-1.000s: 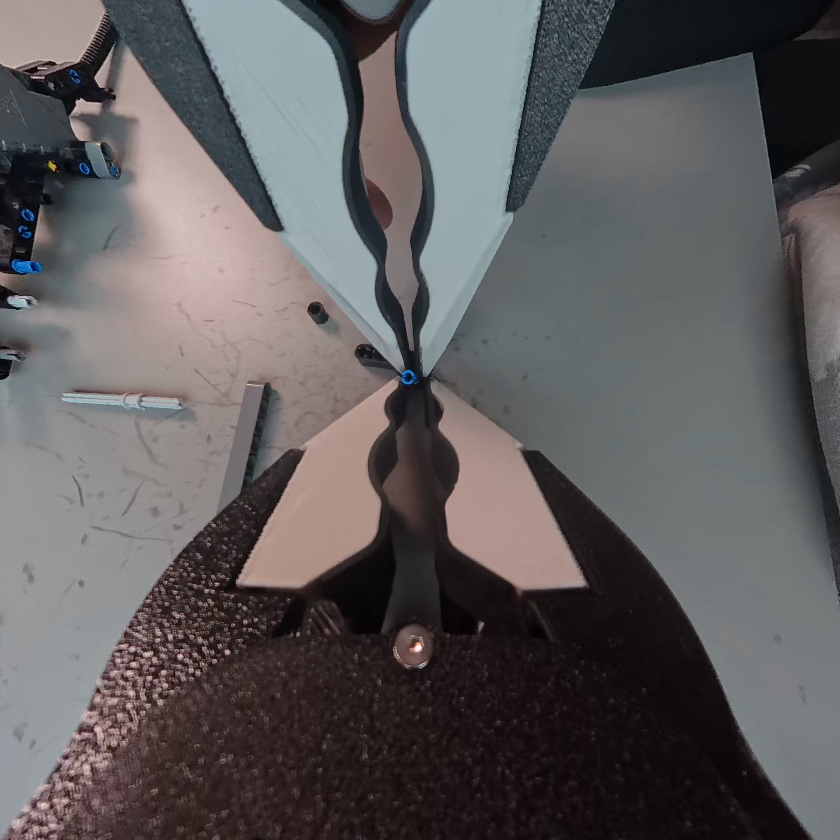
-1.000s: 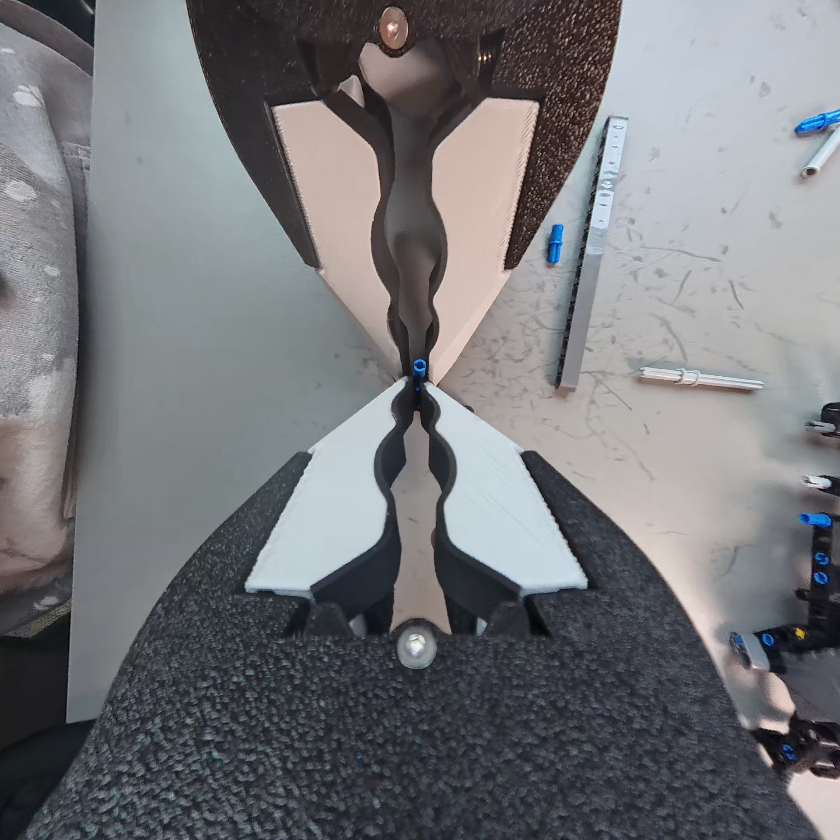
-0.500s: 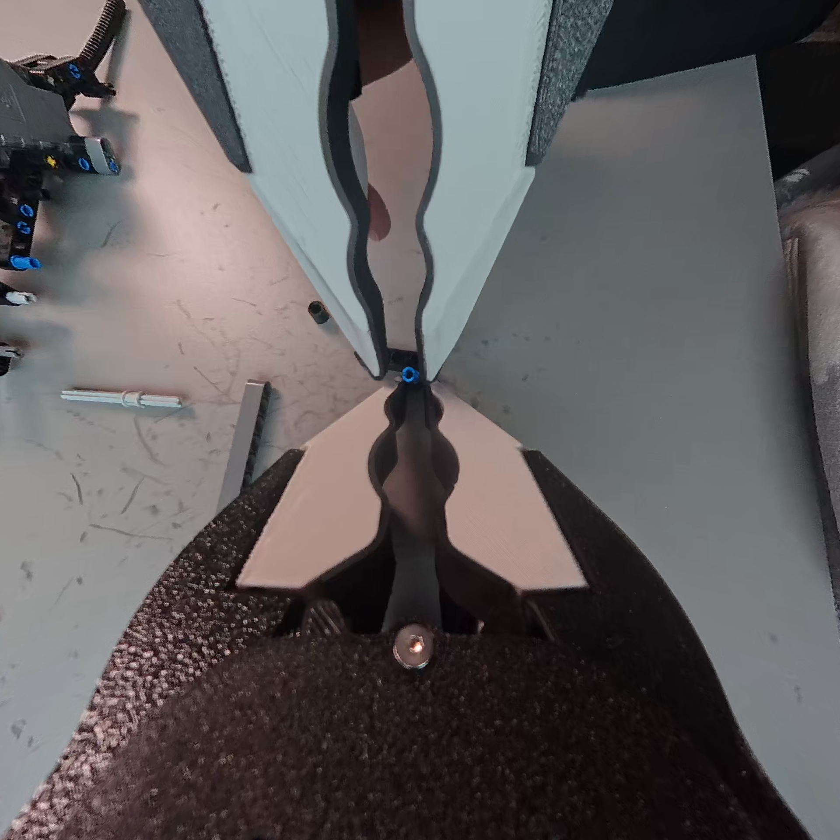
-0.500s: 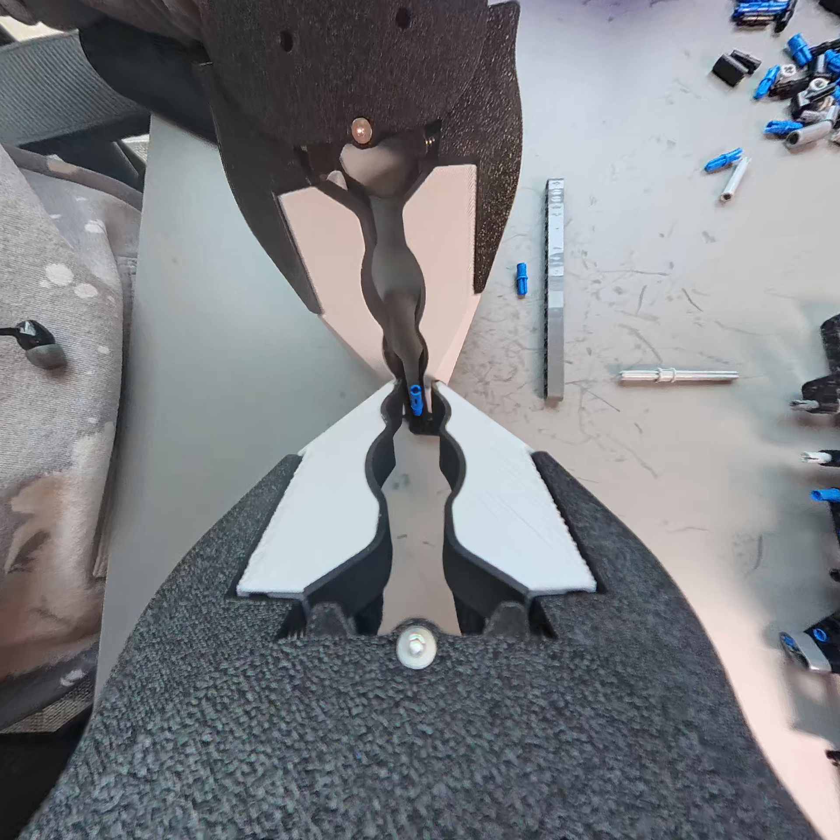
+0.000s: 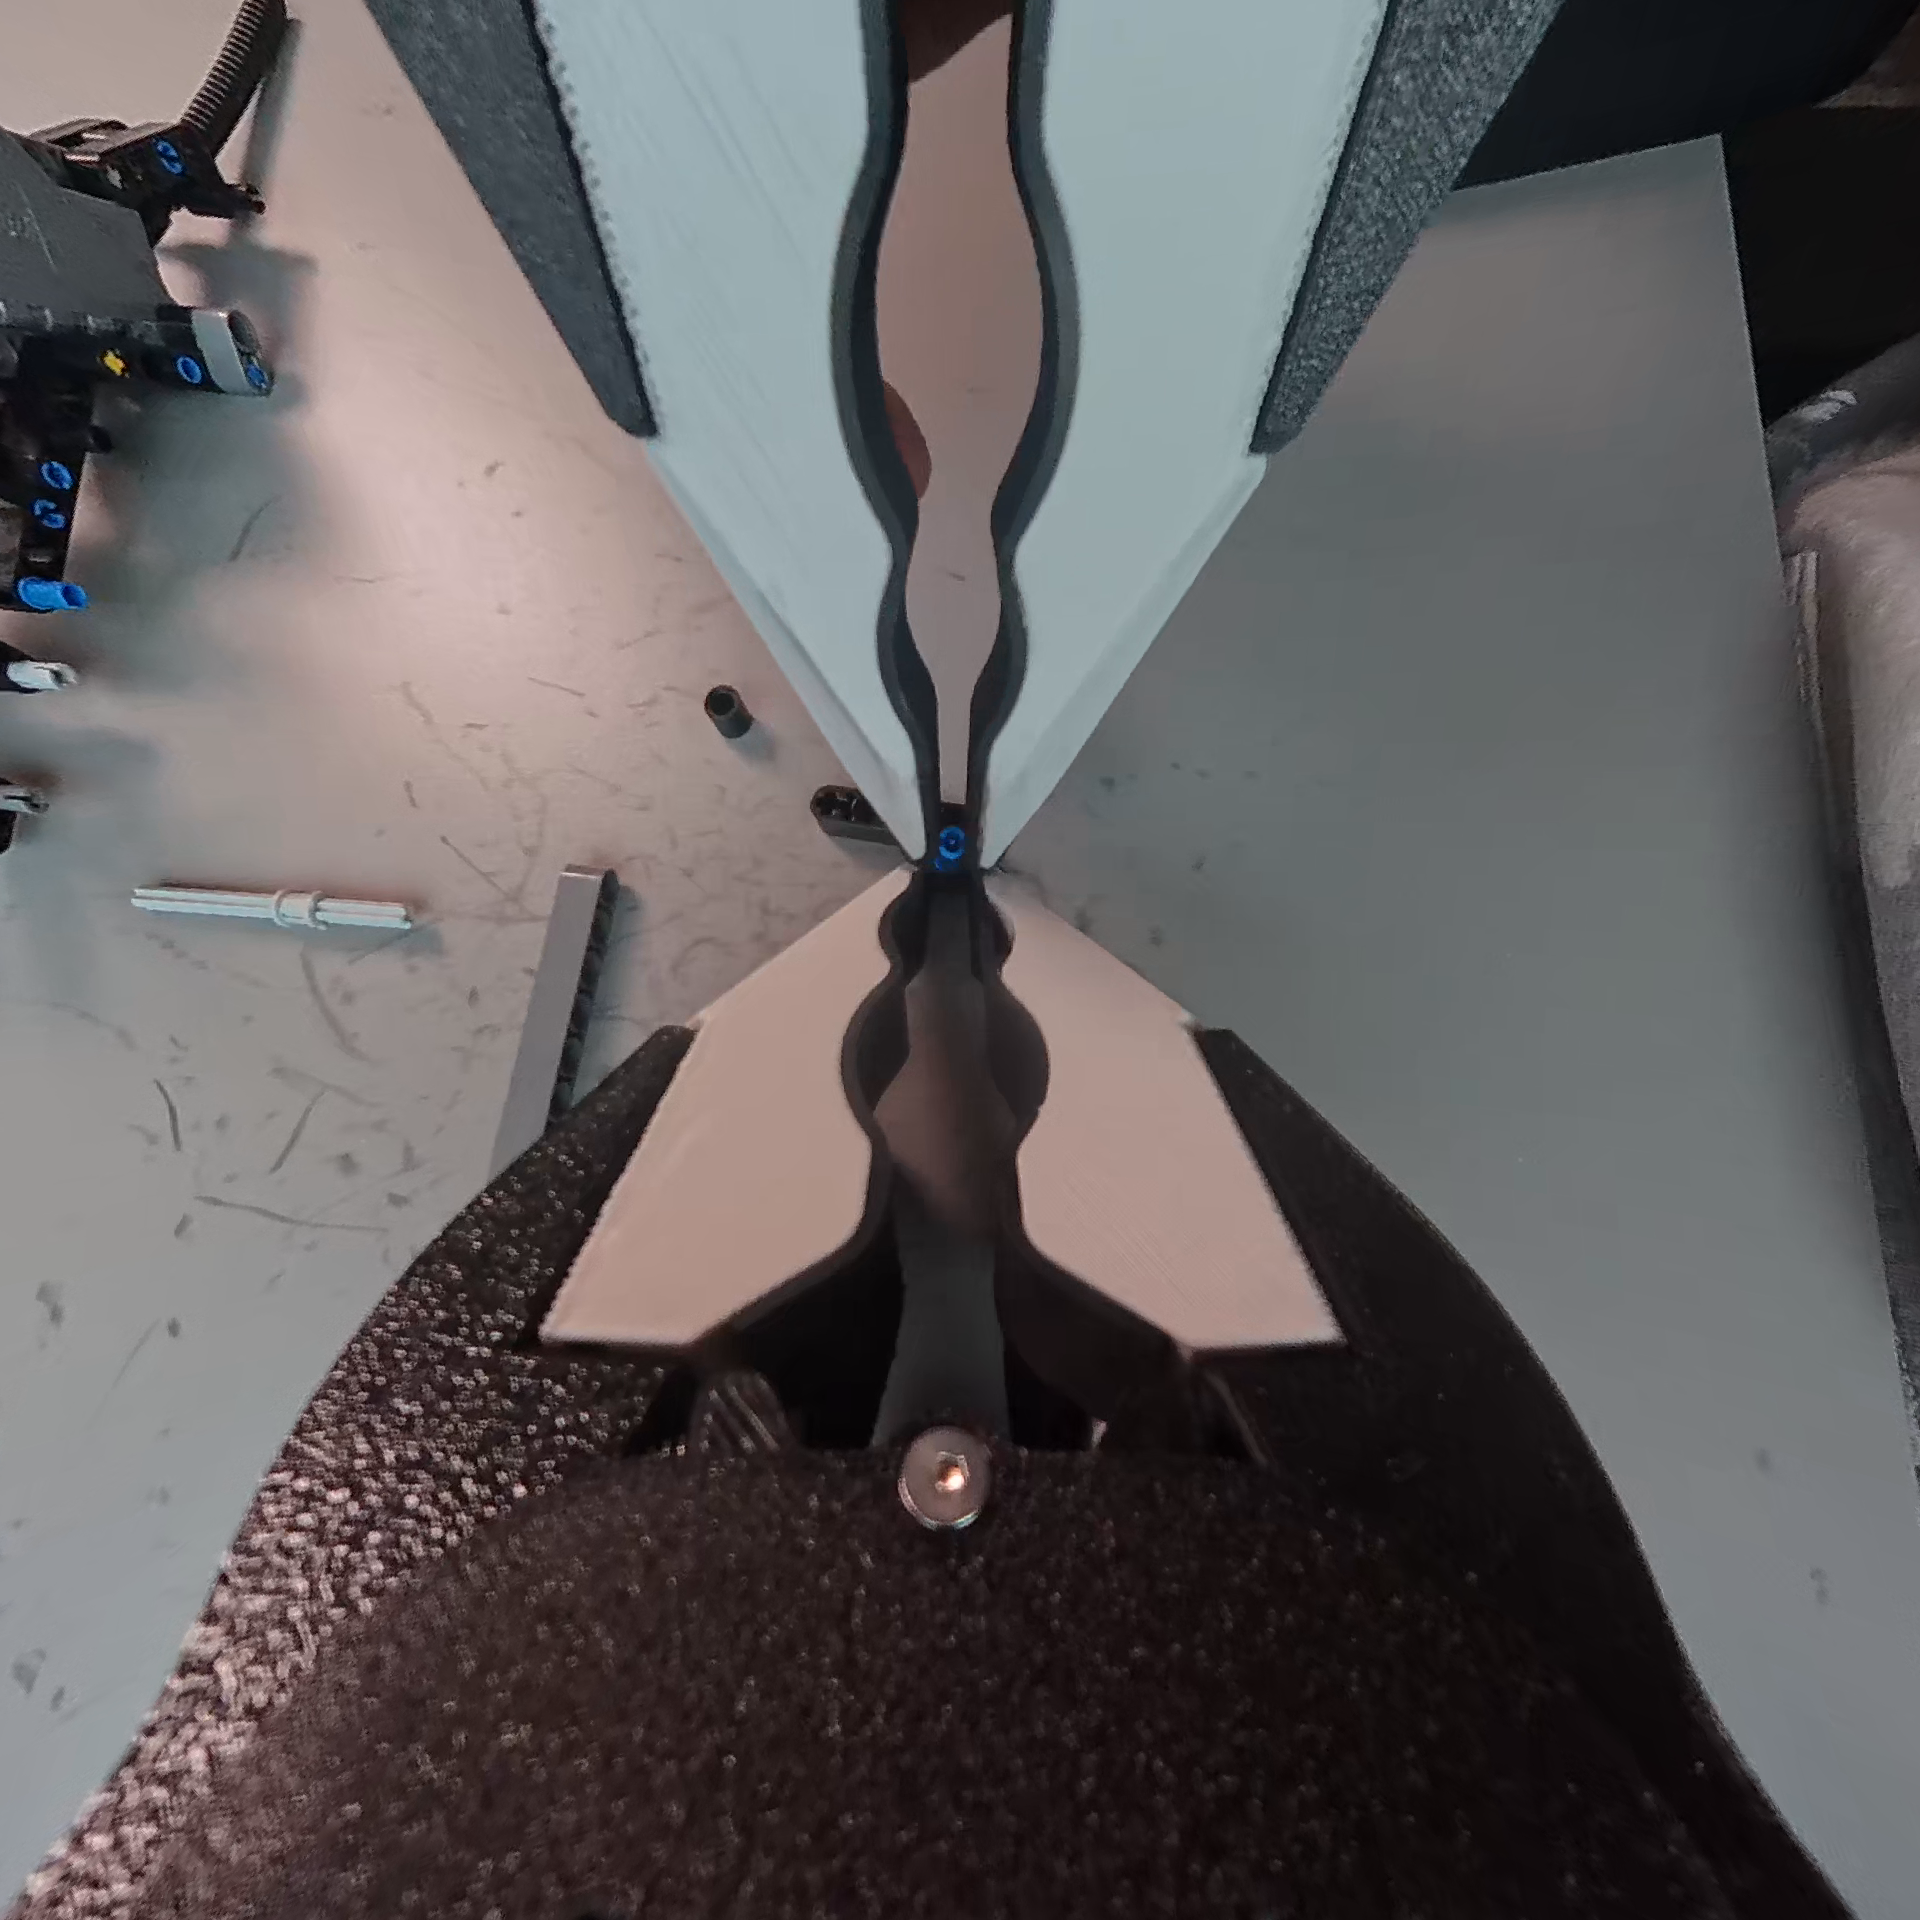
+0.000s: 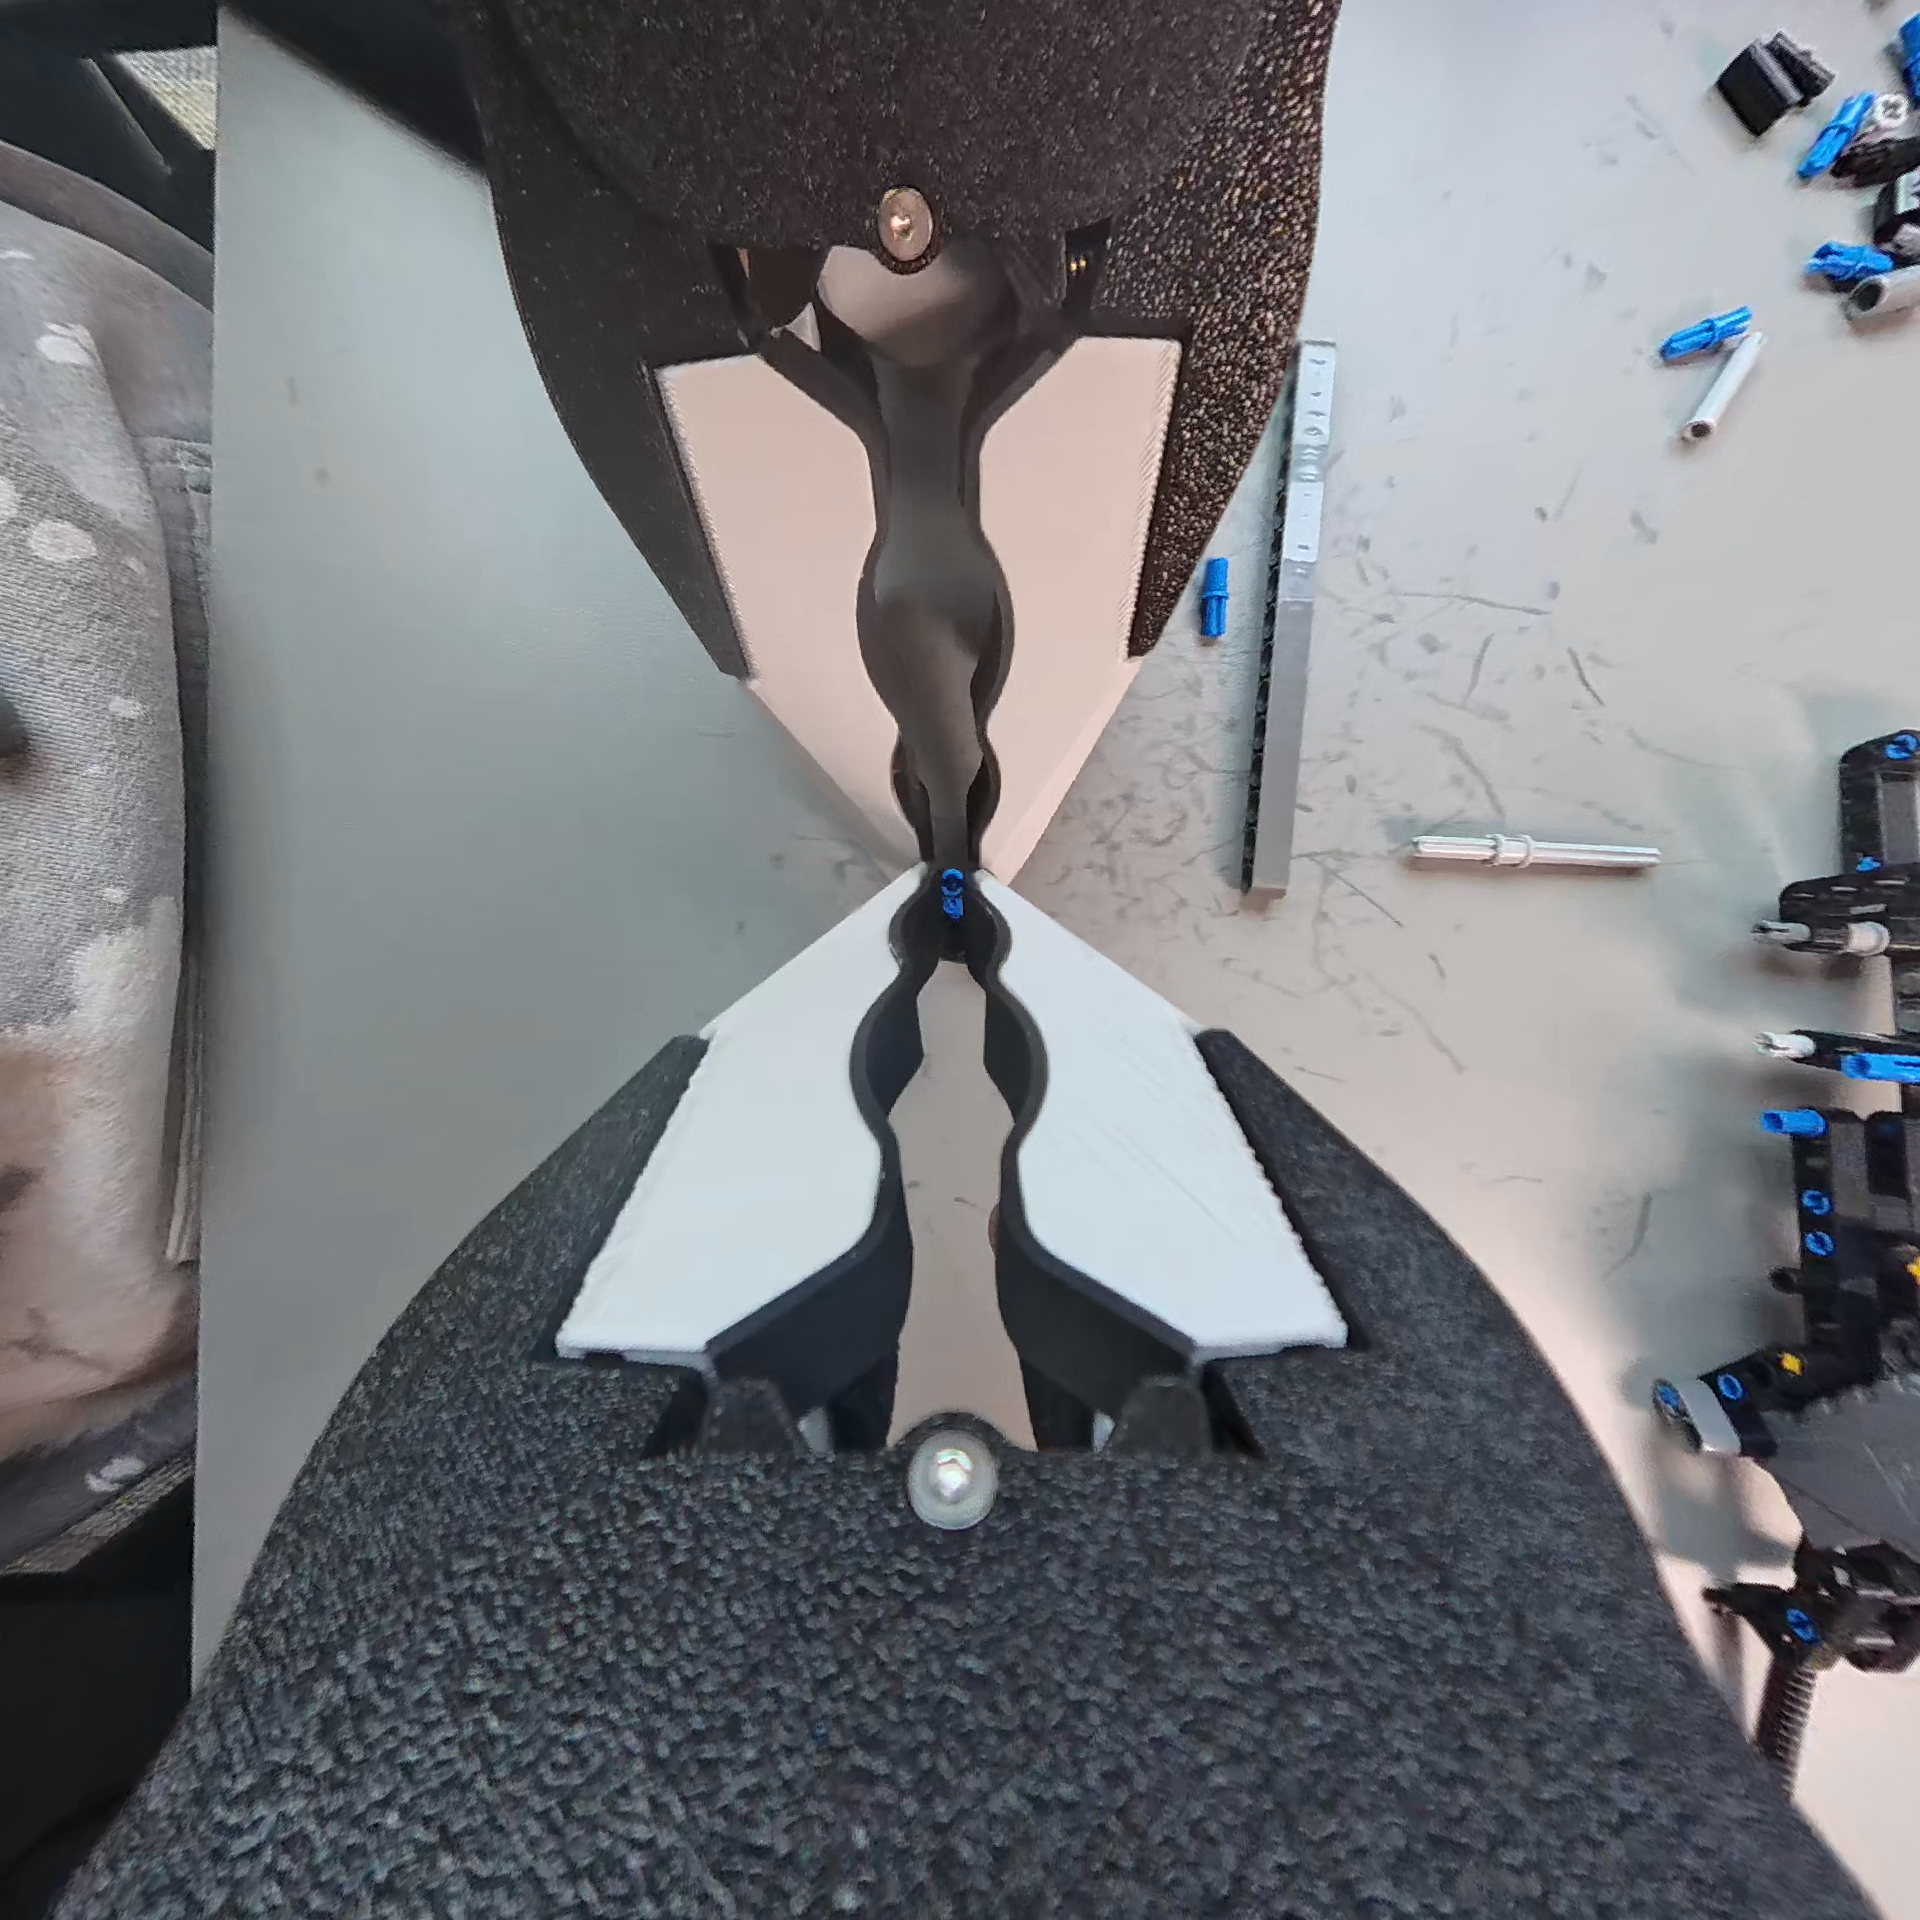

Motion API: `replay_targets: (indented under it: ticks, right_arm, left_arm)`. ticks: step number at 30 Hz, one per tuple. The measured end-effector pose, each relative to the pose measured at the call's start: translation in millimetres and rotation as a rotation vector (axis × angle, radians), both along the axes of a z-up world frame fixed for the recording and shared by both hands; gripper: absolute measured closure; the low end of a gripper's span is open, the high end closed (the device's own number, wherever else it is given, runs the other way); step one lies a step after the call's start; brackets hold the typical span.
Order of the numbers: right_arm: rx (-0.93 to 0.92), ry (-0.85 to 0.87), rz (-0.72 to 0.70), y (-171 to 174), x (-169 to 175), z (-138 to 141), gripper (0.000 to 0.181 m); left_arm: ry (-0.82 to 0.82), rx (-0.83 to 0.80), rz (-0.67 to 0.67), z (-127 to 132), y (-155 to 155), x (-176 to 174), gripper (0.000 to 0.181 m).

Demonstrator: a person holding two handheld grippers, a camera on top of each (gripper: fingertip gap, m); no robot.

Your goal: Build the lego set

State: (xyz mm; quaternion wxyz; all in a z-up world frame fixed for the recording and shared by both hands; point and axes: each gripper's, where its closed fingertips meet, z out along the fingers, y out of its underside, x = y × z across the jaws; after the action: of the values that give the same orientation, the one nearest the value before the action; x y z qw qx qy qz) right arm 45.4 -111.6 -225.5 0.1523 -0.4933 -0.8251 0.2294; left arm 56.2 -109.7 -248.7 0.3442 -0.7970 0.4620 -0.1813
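I had my two grippers meeting tip to tip above the tabletop (image 5: 1455, 831), and between them sat a small blue pin (image 5: 950, 844). My left gripper (image 5: 948, 883) had its fingers clenched on a small black piece that the blue pin stood in; the piece itself was mostly hidden by the tips, so I could not tell its shape. My right gripper (image 6: 950, 914) came in from the opposite side, its fingers narrowed around the pin's free end (image 6: 950, 896). They looked to be gripping it, or a dark part around it, but the tips hid the contact. I judged this head-on pose was chosen so one hand could brace while the other pushed straight along the pin's axis; any slant there would likely jam or pop so tiny a part.

The rest of the set lay to the side, away from the work. The half-built black model (image 6: 1860, 1195), studded with blue pins, sat at the right edge of my right wrist view. Between it and my grippers lay a long grey beam (image 6: 1294, 623), a loose blue pin (image 6: 1214, 595) just beside it, and a light grey axle (image 6: 1527, 852). A small black bush (image 5: 727, 712) and a short black connector (image 5: 847, 808) lay near the meeting point in the left wrist view. More loose blue and black parts (image 6: 1849, 125) were heaped at the far corner.
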Motion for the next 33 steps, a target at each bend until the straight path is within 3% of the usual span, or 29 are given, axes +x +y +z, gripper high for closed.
replay_targets:
  ticks: [1, 15, 19, 26, 33]
  right_arm:
    - [0.008, -0.023, -0.004, 4.3, 4.1, -3.4, 0.177]
    - [-0.059, -0.004, -0.072, -0.1, 0.2, -6.1, 0.177]
    - [-0.074, 0.068, 0.010, -1.4, 8.0, 1.7, 0.147]
    - [-0.005, -0.041, 0.134, 21.0, 15.5, -22.2, 0.137]
    - [-0.038, -0.048, 0.122, 25.2, 7.3, -22.1, 0.151]
  left_arm:
    - [-0.001, -0.001, -0.001, 0.0, 0.0, 0.0, 0.172]
    - [0.001, 0.008, -0.008, 0.0, -0.4, -0.2, 0.171]
    - [0.029, 0.060, -0.051, 0.2, -1.4, -0.5, 0.171]
    - [0.029, 0.076, -0.200, 0.5, -3.7, 0.2, 0.171]
    - [0.027, 0.077, -0.217, 0.8, -4.1, -8.2, 0.171]
